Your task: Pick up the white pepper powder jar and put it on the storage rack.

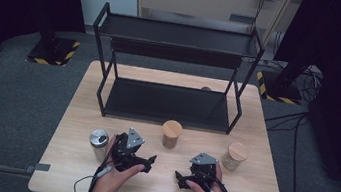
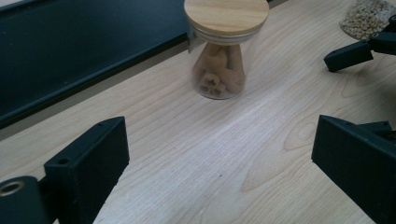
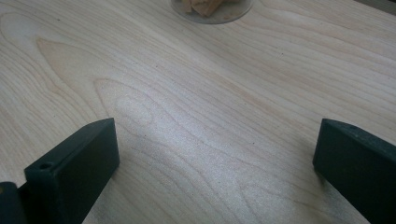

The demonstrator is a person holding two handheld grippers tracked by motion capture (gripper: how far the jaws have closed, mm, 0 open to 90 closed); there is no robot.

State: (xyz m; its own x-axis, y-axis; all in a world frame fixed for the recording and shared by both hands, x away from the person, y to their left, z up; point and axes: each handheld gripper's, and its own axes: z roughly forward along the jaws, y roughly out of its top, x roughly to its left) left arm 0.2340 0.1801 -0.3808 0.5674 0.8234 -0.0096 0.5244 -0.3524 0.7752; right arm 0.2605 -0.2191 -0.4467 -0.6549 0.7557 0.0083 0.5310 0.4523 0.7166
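On the pale wooden table (image 1: 72, 173), two black two-jaw grippers are held low near the front edge, each by a hand. Both are seen spread wide with bare wood between the jaws: the left gripper (image 1: 149, 162) is aimed toward the clear glass jar with a round wooden lid (image 1: 171, 134), which is filled with tan, chunky pieces and stands just in front of the black metal two-tier shelf rack (image 1: 170, 103). The right gripper (image 1: 179, 178) is pointed toward the same jar, whose base is glimpsed at the top of the right gripper view (image 3: 212, 9). A second wooden-lidded jar of pale grains (image 1: 235, 156) is set to the right, and a steel-topped shaker (image 1: 98, 144) to the left. No label or writing can be read on any container
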